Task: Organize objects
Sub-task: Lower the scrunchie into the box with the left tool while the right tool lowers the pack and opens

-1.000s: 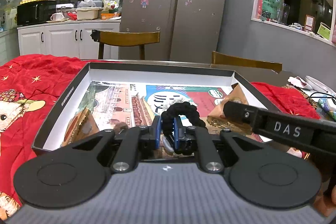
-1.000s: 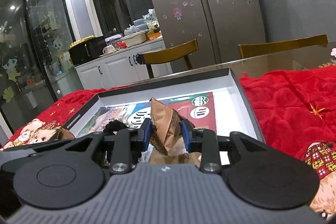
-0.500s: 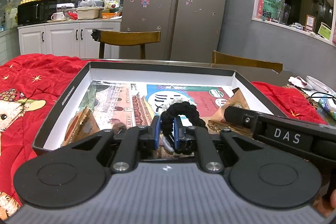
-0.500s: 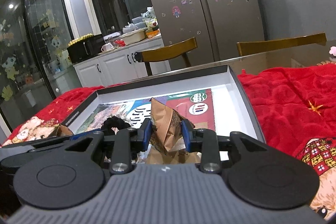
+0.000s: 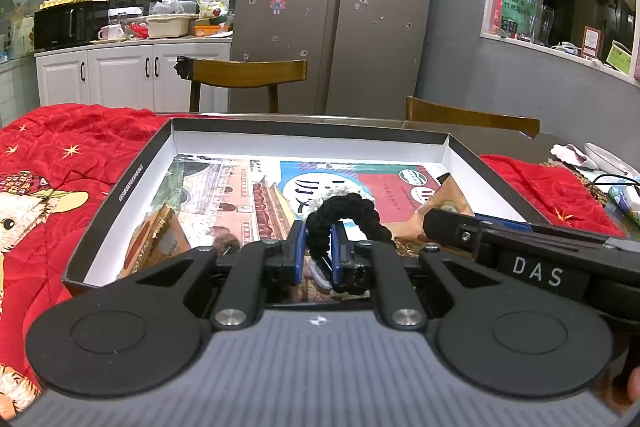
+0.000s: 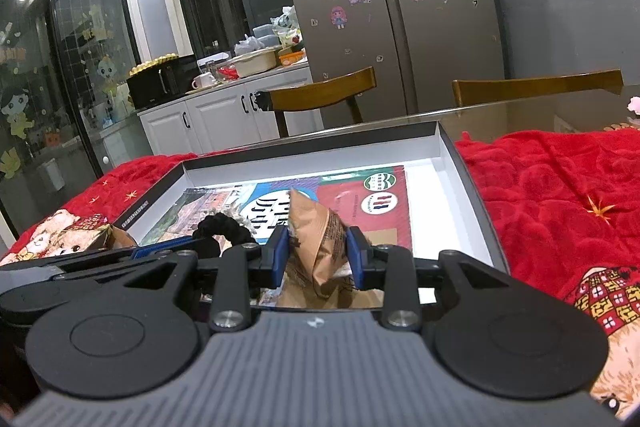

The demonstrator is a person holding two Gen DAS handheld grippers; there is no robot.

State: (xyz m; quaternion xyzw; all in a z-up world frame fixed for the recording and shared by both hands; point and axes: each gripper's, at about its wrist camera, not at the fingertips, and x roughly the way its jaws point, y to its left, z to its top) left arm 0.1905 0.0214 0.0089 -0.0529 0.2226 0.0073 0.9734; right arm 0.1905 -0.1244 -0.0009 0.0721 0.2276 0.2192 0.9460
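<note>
A shallow box (image 5: 120, 195) with dark walls and a printed sheet on its floor lies on a red blanket. My left gripper (image 5: 318, 247) is shut on a black braided hair tie (image 5: 348, 205) that arches up over the box's near end. My right gripper (image 6: 318, 251) is shut on a crumpled brown snack packet (image 6: 316, 239), held just above the box (image 6: 464, 183) floor at its near right. In the left wrist view the right gripper's arm crosses from the right, with the brown packet (image 5: 448, 199) beyond it. Another brown packet (image 5: 154, 247) lies at the box's near left.
The red blanket (image 6: 560, 195) covers the table on both sides of the box. Two wooden chair backs (image 5: 248, 71) (image 5: 472, 117) stand behind the table, before a steel fridge (image 5: 340, 7). Small items (image 5: 600, 167) lie at the table's far right edge.
</note>
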